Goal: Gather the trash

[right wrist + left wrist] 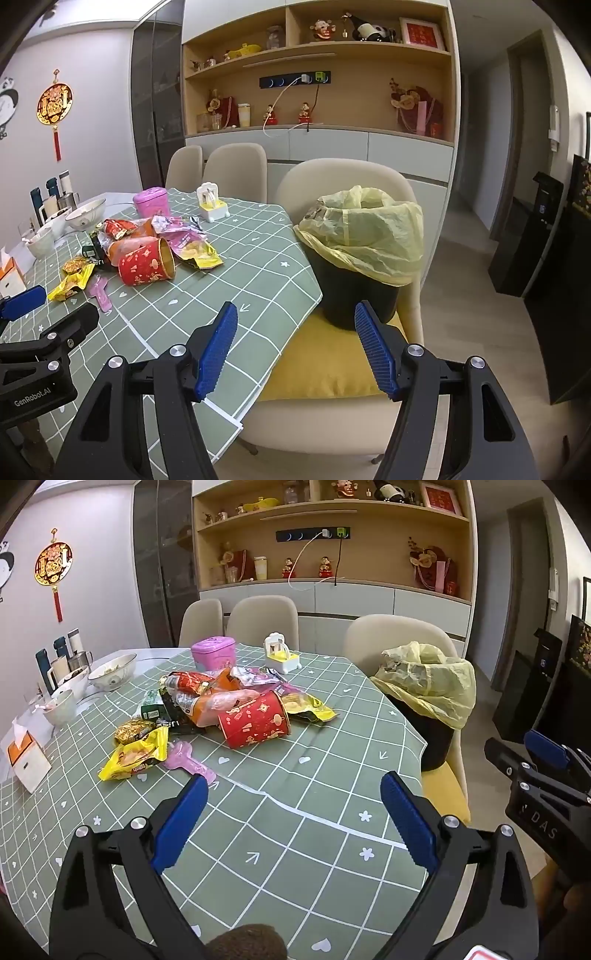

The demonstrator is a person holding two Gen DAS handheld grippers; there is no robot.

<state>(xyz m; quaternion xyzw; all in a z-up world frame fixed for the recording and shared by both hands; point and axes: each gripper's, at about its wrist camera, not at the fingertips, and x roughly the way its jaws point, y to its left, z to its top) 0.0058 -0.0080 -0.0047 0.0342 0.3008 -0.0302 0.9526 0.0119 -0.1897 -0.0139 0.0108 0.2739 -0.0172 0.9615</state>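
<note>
Left gripper (293,805): blue fingers (181,823) stood wide apart, nothing between them, poised over the green checked cloth of the counter (280,853).

Right gripper (295,345): fingers (218,345) likewise spread and empty, hanging over the counter's corner and a yellow cushion (325,365) on a beige chair (369,177).

Trash pile (221,705): lay on the counter at about 11 o'clock from the left gripper, well apart from it. Contents:
- red paper cup (255,725), on its side, mouth toward 3 o'clock;
- yellow snack wrapper (136,755) at the pile's 8 o'clock edge, a pink plastic piece (188,762) just beside it;
- second yellow wrapper (310,707) at the pile's 3 o'clock edge;
- orange, red and dark crumpled packets heaped behind the cup.

Trash bin (354,295): black, lined with a pale yellow bag (365,232), stood on the cushion at 12 o'clock from the right gripper, beside the counter's edge.

Other items: pink tin (214,651) and white-and-yellow gadget (280,653) beyond the pile; bowls (110,672) and a tissue box (26,755) at 9 to 10 o'clock.
</note>
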